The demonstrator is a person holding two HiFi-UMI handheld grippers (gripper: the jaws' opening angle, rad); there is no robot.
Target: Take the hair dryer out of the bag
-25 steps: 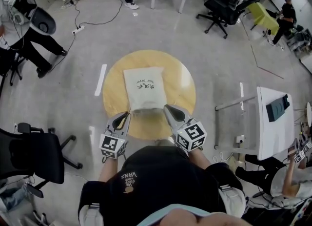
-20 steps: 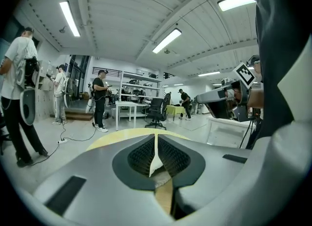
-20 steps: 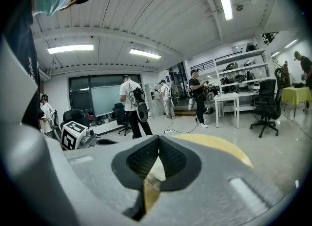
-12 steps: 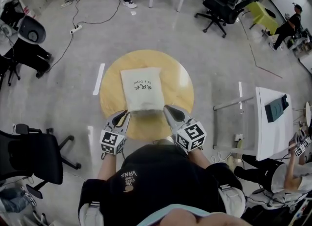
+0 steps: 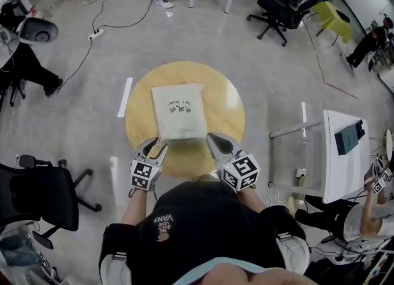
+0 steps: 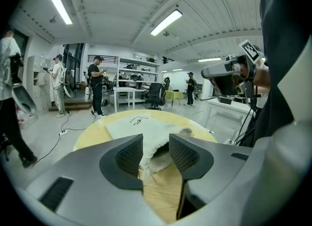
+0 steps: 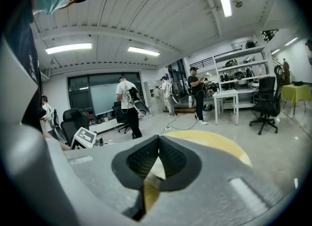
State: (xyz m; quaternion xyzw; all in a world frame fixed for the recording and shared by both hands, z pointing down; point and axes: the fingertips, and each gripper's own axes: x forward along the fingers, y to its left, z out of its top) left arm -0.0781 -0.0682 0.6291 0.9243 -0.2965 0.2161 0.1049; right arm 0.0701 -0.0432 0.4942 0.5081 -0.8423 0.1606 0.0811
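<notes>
Wooden and round, the tabletop (image 5: 229, 93) is carrying one thing: a cream cloth bag (image 5: 178, 110) that is lying flat across its middle, with its mouth facing the near edge where I am standing. That is putting the opening right in front of both of my grippers.

My right gripper (image 5: 210, 137) is pressing its jaws together at the bag's near right corner. It is seemingly pinching the fabric rim there, which I am reading as anchoring the bag while the other side works.

My left gripper (image 5: 157, 145) is sitting at the near left corner. Its jaws have just been opening and are now standing spread, with the slack lip of the mouth lying between the pads but not being squeezed. I am judging this as getting ready to reach inside.

No view is showing the hair dryer. I am taking it to be lying inside the bag, past the mouth and ahead of both grippers, toward the tabletop's far edge.
</notes>
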